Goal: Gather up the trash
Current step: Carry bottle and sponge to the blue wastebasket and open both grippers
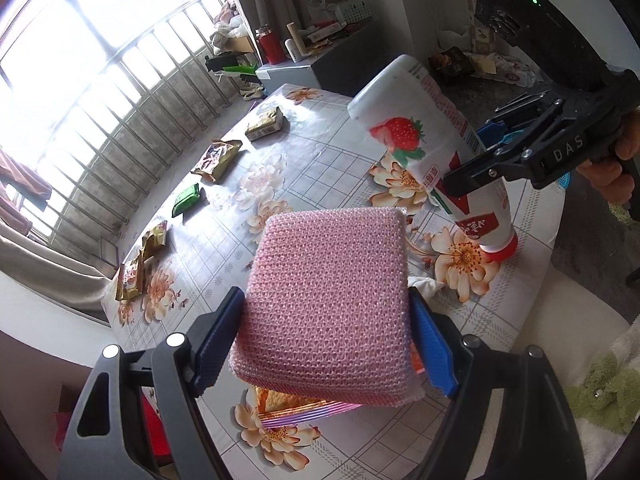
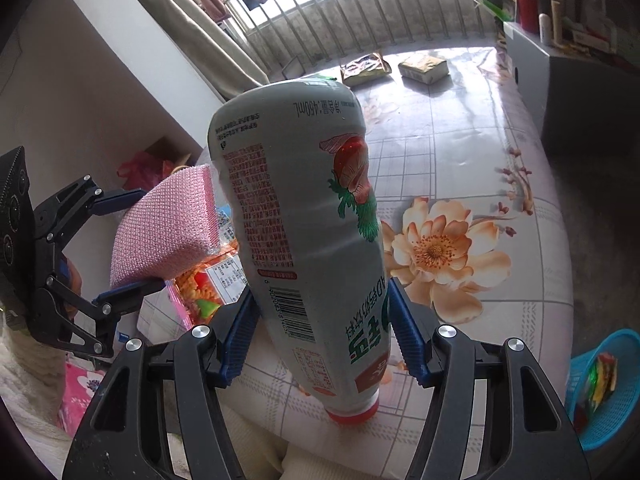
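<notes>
Your left gripper (image 1: 326,344) is clamped on a pink mesh scouring sponge (image 1: 328,304), its blue pads pressing the sponge's two side edges, so the jaws stand wide around it. The sponge sits square between the fingers, lifted clear of the floral tablecloth (image 1: 320,160). An orange snack packet (image 2: 212,280) hangs just under the sponge; you cannot tell from either view whether the pads also grip it or it merely clings beneath.

Your right gripper (image 2: 322,340) holds a white strawberry drink bottle (image 2: 304,216) upside down, red cap (image 2: 352,414) lowest and base tilted up and away from you. The pads bear on the lower body of the bottle, near the barcode, at a middling spread. The bottle is off the table, just beside the sponge and to its right.

Well beyond both tools, along the far edge of the table, lie loose wrappers: a gold pouch (image 1: 266,124), a brown packet (image 1: 216,159), a green sachet (image 1: 186,199) and two snack wrappers (image 1: 140,264). A blue plastic basket (image 2: 608,388) with a wrapper inside sits low at your right, apart from the table.
</notes>
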Demonstrator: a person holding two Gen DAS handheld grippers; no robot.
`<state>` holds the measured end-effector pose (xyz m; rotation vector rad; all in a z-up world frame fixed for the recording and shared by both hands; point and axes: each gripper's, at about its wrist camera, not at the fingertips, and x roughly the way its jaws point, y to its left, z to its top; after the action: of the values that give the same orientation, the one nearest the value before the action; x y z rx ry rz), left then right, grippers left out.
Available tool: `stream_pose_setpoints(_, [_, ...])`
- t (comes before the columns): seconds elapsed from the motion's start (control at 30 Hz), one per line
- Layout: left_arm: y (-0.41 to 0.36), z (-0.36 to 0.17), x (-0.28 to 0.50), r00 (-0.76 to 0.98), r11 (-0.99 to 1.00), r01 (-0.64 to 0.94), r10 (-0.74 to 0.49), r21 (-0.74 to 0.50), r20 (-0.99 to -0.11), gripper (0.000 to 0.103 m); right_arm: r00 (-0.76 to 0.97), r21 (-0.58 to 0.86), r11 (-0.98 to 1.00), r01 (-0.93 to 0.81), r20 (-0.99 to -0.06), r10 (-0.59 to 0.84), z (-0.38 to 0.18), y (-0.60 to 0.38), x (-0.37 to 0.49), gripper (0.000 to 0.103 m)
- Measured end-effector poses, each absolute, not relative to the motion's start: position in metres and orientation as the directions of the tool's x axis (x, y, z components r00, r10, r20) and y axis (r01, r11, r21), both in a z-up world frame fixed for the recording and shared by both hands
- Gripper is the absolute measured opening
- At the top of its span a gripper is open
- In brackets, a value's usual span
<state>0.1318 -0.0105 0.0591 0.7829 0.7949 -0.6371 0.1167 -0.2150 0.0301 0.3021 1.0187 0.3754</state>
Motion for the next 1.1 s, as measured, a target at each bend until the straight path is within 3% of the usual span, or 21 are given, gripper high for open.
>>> stream_pose_setpoints(0.47, [-0.059, 0.088, 0.079, 0.538, 0.523, 0.787, -0.319, 0.328, -0.781, 0.078, 0.651, 0.492, 0.869, -0.053, -0.643, 0.404, 0.081, -0.29, 0.016, 0.058])
stream_pose_setpoints(0.8, [-0.203, 0.085, 0.008, 0.291, 0.287, 0.946, -0.538, 0.153, -0.791, 0.078, 0.768, 0.505, 0.799, 0.326, -0.634, 0.088, 0.083, -0.412, -0.131, 0.058])
stream_pose_setpoints(1.1, [-0.364, 0.015, -0.022, 0.116, 0.133, 0.99, -0.514, 0.054, -0.85, 0.078, 0.718, 0.546, 0.565, 0.619, -0.685, -0.124, 0.017, -0.496, -0.208, 0.059])
